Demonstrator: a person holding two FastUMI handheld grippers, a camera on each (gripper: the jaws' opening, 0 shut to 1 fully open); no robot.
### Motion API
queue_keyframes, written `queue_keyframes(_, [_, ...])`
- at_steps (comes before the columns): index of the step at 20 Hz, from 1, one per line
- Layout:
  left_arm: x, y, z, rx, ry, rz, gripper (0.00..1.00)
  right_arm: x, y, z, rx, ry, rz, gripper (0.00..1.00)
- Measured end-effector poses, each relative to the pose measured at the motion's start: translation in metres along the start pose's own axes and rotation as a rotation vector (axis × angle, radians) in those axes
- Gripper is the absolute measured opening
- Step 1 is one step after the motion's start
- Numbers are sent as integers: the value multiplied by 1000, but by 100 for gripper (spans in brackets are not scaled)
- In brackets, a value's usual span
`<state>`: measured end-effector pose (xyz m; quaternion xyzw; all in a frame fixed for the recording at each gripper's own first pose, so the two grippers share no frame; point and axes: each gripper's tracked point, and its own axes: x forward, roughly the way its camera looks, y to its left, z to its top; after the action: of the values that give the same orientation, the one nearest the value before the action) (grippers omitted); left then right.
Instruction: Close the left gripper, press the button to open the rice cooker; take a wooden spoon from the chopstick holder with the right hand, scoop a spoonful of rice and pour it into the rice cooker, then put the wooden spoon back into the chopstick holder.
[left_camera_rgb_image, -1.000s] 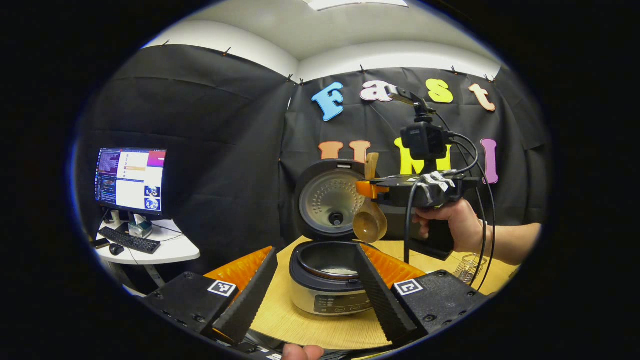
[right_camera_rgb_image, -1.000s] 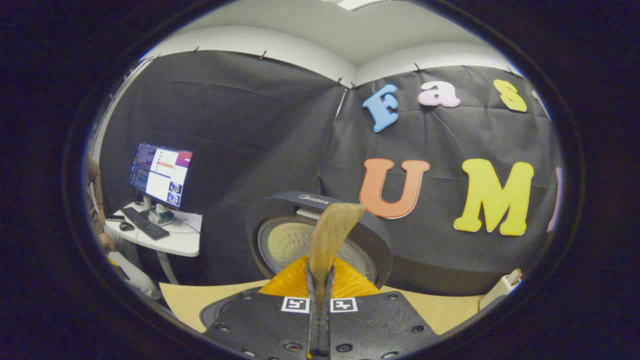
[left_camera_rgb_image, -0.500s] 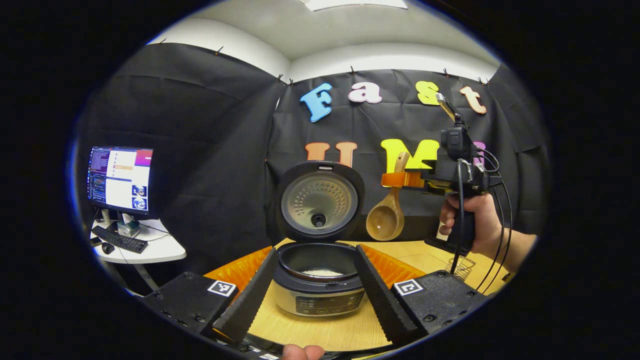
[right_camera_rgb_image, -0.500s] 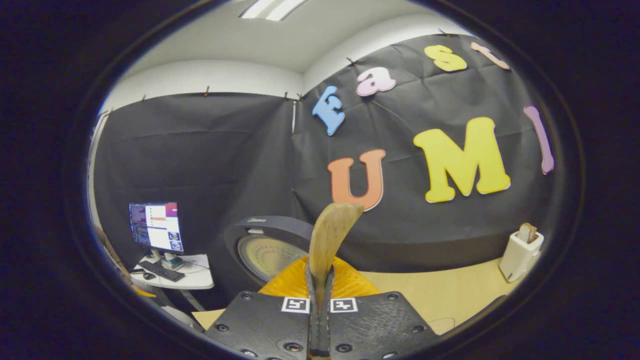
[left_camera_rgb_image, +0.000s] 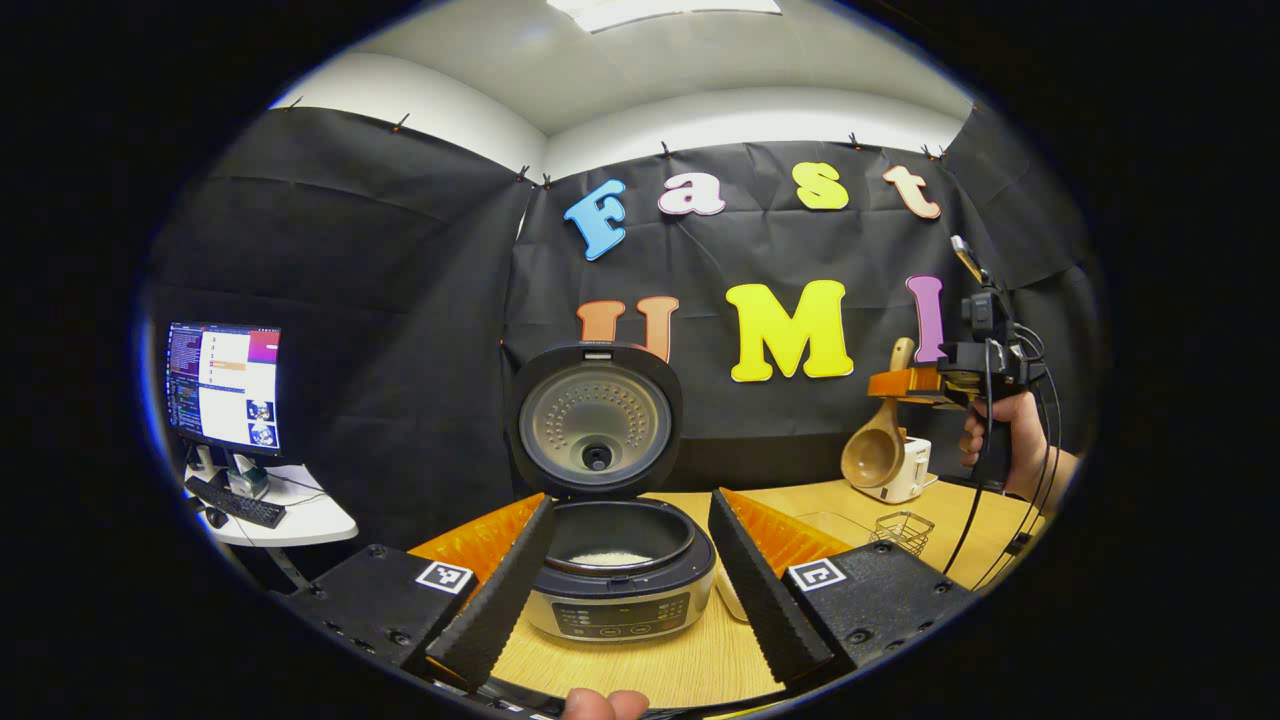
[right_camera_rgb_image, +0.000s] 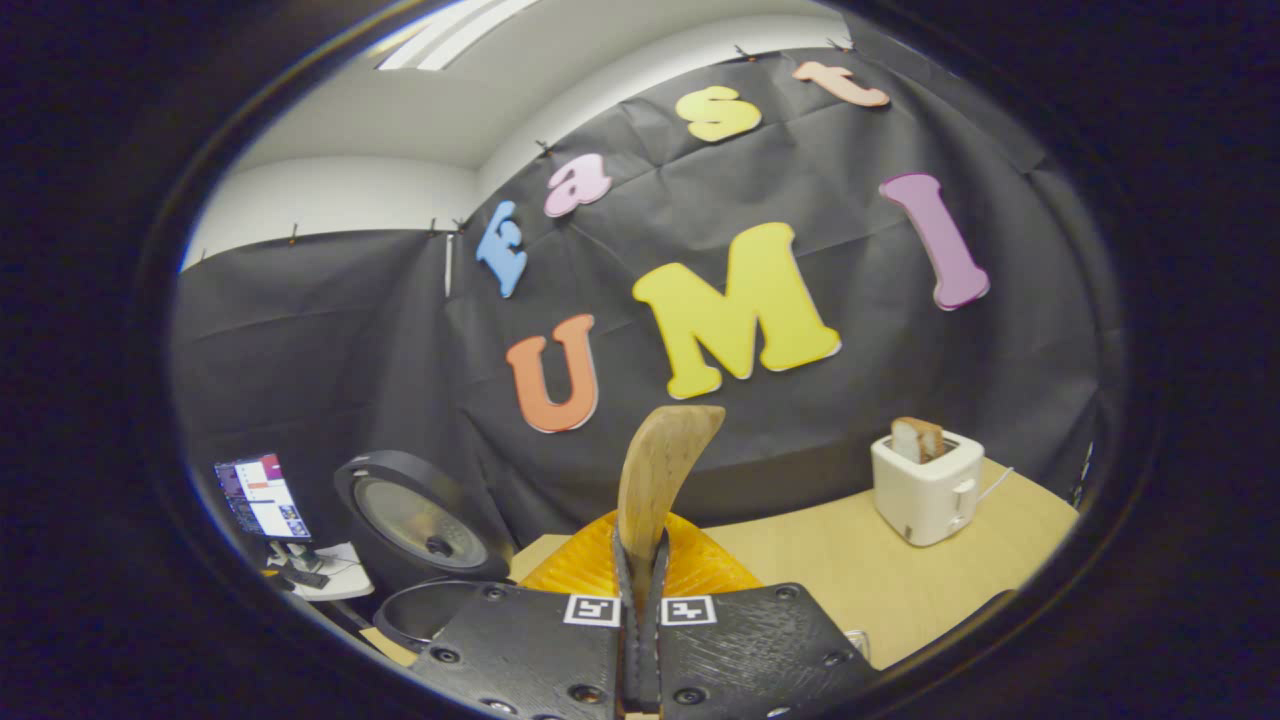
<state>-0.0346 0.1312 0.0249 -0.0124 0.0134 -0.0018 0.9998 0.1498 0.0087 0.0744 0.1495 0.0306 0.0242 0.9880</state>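
My right gripper's (right_camera_rgb_image: 640, 600) two fingers are pressed together on the handle of the light brown wooden spoon (right_camera_rgb_image: 660, 470), which stands up between them in the right gripper view. In the left gripper view the same spoon hangs with its round bowl down and empty, at the far right, just in front of the white toaster (left_camera_rgb_image: 900, 470). My left gripper's (left_camera_rgb_image: 630, 570) fingers stand wide apart and hold nothing, one on each side of the round dark rice cooker (left_camera_rgb_image: 620, 580).

The cooker's lid (left_camera_rgb_image: 597, 420) is up, and a little white rice (left_camera_rgb_image: 610, 558) lies in the inner pot. So I judge that the pouring is done and only the return of the spoon is left.

The small wire chopstick holder (left_camera_rgb_image: 903, 528) stands on the wooden table (left_camera_rgb_image: 640, 670), near the toaster and well to the right of the cooker. The spoon is above it and somewhat farther back, I think, but the fisheye makes this hard to tell.

To do it well, I would keep the handle upright, bring the bowl directly over the holder's opening, lower slowly until the bowl rests inside, and only then open the fingers. The holder looks light, so a sideways push could tip it.
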Motion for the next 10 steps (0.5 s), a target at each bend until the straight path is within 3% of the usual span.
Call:
queue_keyframes(4, [3, -6, -3, -3, 8, -11, 98, -17, -64, -5, 33, -13, -120, 0])
queue_keyframes(10, [5, -8, -5, -19, 18, -10, 98, -27, -116, -41, -22, -52, -252, 0])
